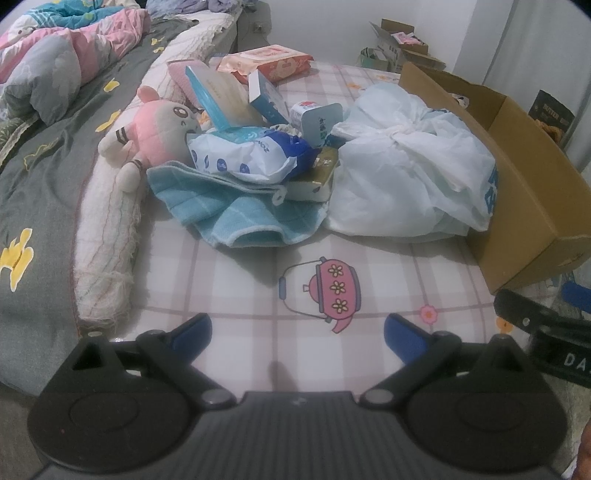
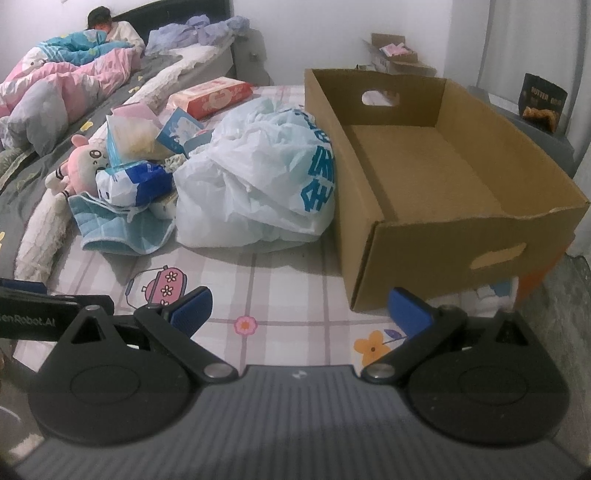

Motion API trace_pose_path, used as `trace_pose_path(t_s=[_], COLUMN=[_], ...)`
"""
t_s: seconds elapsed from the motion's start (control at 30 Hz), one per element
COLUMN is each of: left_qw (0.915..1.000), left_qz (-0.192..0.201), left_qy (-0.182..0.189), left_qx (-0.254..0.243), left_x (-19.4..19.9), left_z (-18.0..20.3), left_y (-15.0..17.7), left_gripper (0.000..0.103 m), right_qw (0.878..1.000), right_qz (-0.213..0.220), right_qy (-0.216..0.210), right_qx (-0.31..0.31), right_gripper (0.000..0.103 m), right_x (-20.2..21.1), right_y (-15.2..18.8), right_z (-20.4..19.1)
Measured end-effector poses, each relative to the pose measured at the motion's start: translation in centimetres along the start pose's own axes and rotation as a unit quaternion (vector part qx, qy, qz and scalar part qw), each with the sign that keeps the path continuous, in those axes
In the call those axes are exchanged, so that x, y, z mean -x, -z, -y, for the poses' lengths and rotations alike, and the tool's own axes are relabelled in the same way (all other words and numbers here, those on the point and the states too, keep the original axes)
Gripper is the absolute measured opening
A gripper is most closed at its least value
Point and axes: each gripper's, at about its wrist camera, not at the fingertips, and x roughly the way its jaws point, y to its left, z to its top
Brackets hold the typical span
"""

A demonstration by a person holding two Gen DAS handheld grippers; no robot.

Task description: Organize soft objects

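A pile of soft things lies on the checked bed sheet: a pink plush toy, a blue towel, a blue-and-white tissue pack and a knotted white plastic bag. The same bag, towel and plush show in the right wrist view. An empty cardboard box stands right of the bag. My left gripper is open and empty, short of the towel. My right gripper is open and empty, in front of the box.
Boxes and a red wipes pack lie behind the pile. A grey quilt and rolled white blanket lie to the left. A person sleeps at the far left. More cartons stand at the back wall.
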Motion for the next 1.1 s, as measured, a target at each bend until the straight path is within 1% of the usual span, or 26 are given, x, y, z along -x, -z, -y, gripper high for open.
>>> trace_pose_path(t_s=[0.5,0.77,0.9,1.1], left_qw=[1.0000,0.9999,0.9999,0.9975], left_qz=[-0.004,-0.003,0.015,0.069], left_qy=[0.003,0.005,-0.002,-0.015], left_qx=[0.004,0.011,0.008,0.005], left_x=[-0.4,-0.6,-0.2,1.2], left_z=[-0.5,-1.3,-1.9,-4.0], left_y=[0.2,0.1,-0.5,-2.1], left_gripper=[0.100,0.100,0.100,0.100], right_qw=[1.000,1.000,1.000,0.999], right_qz=[-0.019,-0.019,0.000,0.026], right_qy=[0.001,0.002,-0.004,-0.025], right_qx=[0.003,0.004,0.003,0.018], right_gripper=[0.102,0.102,0.102,0.102], right_x=[-0.7,-0.7,-0.3,0.1], right_y=[0.1,0.0,-0.4,-2.4], right_z=[-0.4,-0.6,-1.0,-2.6])
